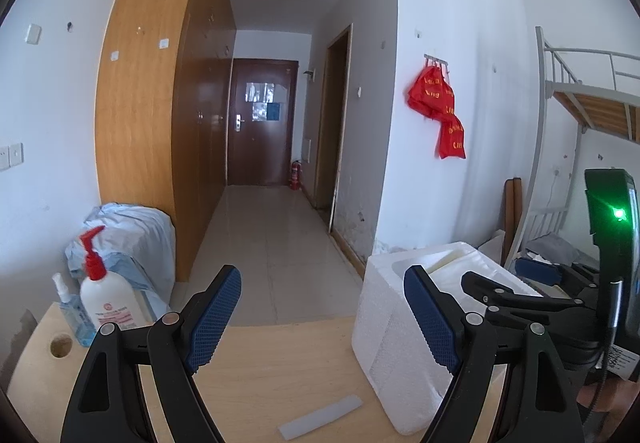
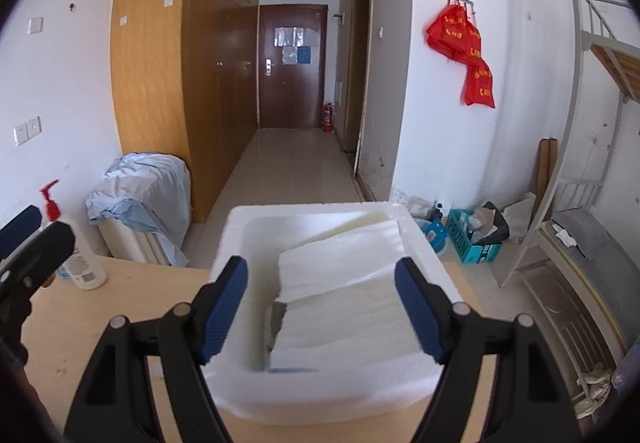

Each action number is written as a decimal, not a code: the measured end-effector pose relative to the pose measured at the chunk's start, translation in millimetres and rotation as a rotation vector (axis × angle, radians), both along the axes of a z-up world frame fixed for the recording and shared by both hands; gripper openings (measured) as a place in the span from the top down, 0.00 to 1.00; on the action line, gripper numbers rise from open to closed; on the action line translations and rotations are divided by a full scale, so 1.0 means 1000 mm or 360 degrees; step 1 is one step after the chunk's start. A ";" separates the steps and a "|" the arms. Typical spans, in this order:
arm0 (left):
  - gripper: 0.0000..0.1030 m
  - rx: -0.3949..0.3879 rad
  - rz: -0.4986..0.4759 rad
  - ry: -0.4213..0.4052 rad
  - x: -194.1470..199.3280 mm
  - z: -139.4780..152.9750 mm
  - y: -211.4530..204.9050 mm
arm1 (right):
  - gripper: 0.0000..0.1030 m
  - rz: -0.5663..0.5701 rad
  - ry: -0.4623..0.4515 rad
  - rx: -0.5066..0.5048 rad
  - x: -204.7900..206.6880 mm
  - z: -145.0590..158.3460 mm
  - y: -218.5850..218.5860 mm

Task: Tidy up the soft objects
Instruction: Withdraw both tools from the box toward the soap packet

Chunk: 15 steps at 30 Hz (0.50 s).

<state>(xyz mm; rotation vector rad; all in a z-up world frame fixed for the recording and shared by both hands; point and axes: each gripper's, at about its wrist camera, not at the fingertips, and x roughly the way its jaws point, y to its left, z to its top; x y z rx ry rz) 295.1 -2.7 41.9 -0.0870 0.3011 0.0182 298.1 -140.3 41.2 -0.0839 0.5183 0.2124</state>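
A white foam box (image 2: 320,399) stands on the light wooden table (image 2: 120,303). Inside it lies a stack of soft white foam sheets (image 2: 352,283). My right gripper (image 2: 320,309) hovers over the box with its blue pads wide apart; nothing is between them and they touch nothing. In the left wrist view the box (image 1: 384,327) is to the right, with the right gripper (image 1: 480,295) reaching over it. My left gripper (image 1: 322,319) is open and empty above the table, left of the box. A flat translucent strip (image 1: 320,417) lies on the table near it.
A white pump bottle with a red top (image 1: 106,303) and a small blue sanitizer bottle (image 1: 74,313) stand at the table's left edge by a round hole (image 1: 61,347). Beyond the table are a cloth-covered bin (image 2: 140,203), a wardrobe, a hallway and a bunk bed frame (image 2: 580,163).
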 end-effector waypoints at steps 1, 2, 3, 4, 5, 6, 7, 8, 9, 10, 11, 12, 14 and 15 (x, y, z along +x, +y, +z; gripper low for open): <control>0.18 0.0006 0.0007 -0.0007 -0.006 0.003 0.001 | 0.23 0.0003 -0.0007 0.0004 -0.005 0.002 0.000; 0.18 0.0012 0.0011 -0.0010 -0.010 0.005 0.001 | 0.23 0.0006 -0.0016 0.0007 -0.012 0.004 0.000; 0.18 0.0017 0.0018 -0.0017 -0.017 0.008 0.002 | 0.23 0.0015 -0.0025 0.0015 -0.019 0.006 0.000; 0.18 0.0020 0.0022 -0.0021 -0.024 0.010 0.003 | 0.23 0.0024 -0.0034 0.0022 -0.026 0.007 0.001; 0.18 0.0025 0.0026 -0.0025 -0.032 0.013 0.004 | 0.23 0.0025 -0.0040 0.0026 -0.033 0.009 0.001; 0.18 0.0026 0.0033 -0.0028 -0.039 0.014 0.005 | 0.22 0.0027 -0.0047 0.0033 -0.038 0.011 0.001; 0.18 0.0027 0.0038 -0.0030 -0.043 0.016 0.006 | 0.21 0.0036 -0.0057 0.0045 -0.047 0.013 0.001; 0.18 0.0029 0.0045 -0.0033 -0.049 0.018 0.007 | 0.20 0.0042 -0.0062 0.0050 -0.052 0.014 0.000; 0.18 0.0038 0.0052 -0.0034 -0.057 0.020 0.007 | 0.20 0.0046 -0.0067 0.0054 -0.057 0.015 0.000; 0.18 0.0044 0.0056 -0.0036 -0.061 0.021 0.007 | 0.20 0.0055 -0.0076 0.0059 -0.064 0.016 0.000; 0.18 0.0048 0.0063 -0.0039 -0.067 0.023 0.007 | 0.20 0.0065 -0.0088 0.0061 -0.069 0.018 0.000; 0.18 0.0049 0.0068 -0.0043 -0.074 0.024 0.007 | 0.20 0.0067 -0.0101 0.0065 -0.075 0.020 -0.001; 0.18 0.0054 0.0067 -0.0046 -0.085 0.027 0.007 | 0.20 0.0064 -0.0117 0.0076 -0.087 0.022 -0.003; 0.18 0.0051 0.0071 -0.0052 -0.093 0.028 0.007 | 0.20 0.0068 -0.0118 0.0082 -0.092 0.022 -0.004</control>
